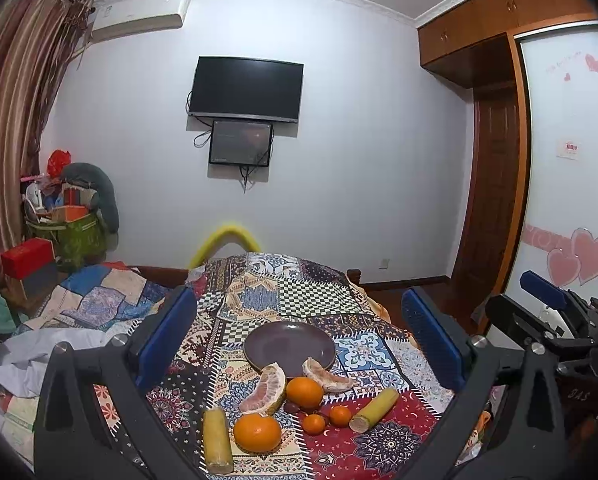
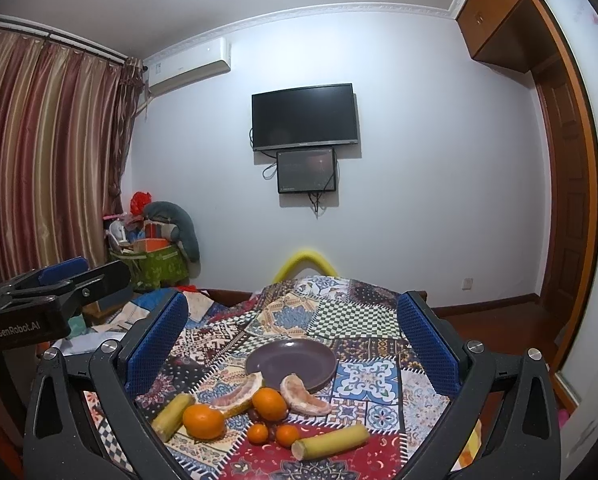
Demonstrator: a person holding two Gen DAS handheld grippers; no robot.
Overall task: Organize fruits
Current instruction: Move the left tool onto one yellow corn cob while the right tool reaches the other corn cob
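1. Patchwork cloth (image 1: 259,300) in many colours covers the surface, and all the fruit sits on it near the front edge.
2. A dark purple plate (image 1: 289,346) rests on the cloth just behind the fruit. Nothing is on it, though two pomelo pieces lean at its near rim.
3. One pomelo wedge (image 1: 263,389) is on the left and another pomelo wedge (image 1: 326,376) is on the right, with a big orange (image 1: 304,392) between them.
4. A second big orange (image 1: 257,432) lies closer to us, just beside a yellow cane stick (image 1: 216,440). Two tiny oranges (image 1: 326,420) sit side by side, and another cane stick (image 1: 374,410) lies to their right.
5. Something small and dark hides among the oranges; I cannot tell what it is.
6. The left gripper (image 1: 299,340) hangs above the fruit with its jaws wide apart and nothing in them. The right gripper (image 2: 291,340) is the same, jaws wide and empty.
7. I think the job has not started. Every fruit is off the plate, so all of it is left to sort.
8. Farther back a black TV (image 1: 246,89) hangs on a white wall, with striped curtains (image 2: 51,152) on the left and a wooden wardrobe (image 1: 495,184) on the right.
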